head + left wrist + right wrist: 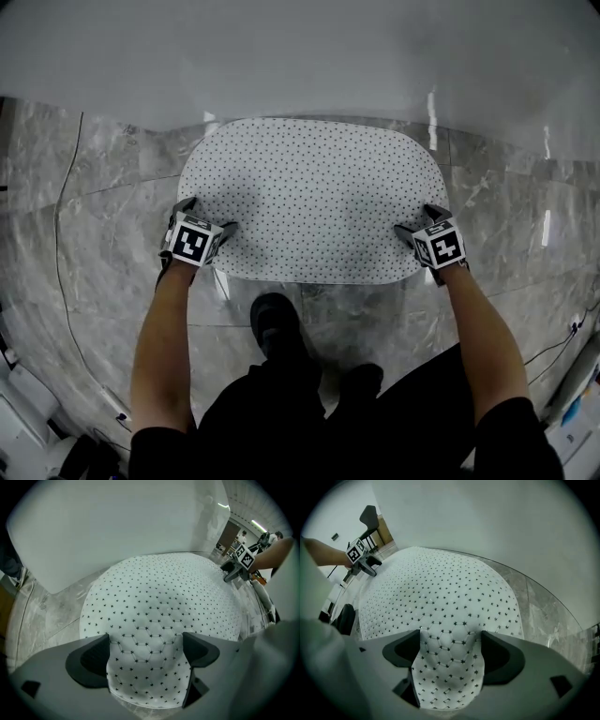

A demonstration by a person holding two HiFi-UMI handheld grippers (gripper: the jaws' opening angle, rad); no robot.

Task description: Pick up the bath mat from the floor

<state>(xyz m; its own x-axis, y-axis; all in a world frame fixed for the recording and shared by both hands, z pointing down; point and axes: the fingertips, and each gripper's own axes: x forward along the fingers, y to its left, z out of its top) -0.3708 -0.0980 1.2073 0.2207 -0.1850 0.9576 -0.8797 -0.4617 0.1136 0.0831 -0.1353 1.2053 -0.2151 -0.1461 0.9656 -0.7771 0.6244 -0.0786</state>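
Note:
A white oval bath mat (314,197) dotted with small dark stars lies on the grey marble floor (112,206). My left gripper (208,216) stands at its near left corner, pointing steeply down. In the left gripper view, a raised fold of the mat (145,667) fills the gap between the jaws of my left gripper (145,653). My right gripper (419,221) is at the near right corner. In the right gripper view, a bunched strip of the mat (447,677) is pinched between the jaws of my right gripper (450,651).
A white wall or panel (300,56) runs along the mat's far side. The person's dark shoes (274,319) stand just short of the mat's near edge. A thin cable (58,253) trails over the floor at the left, and more cables and gear (572,375) lie at the right.

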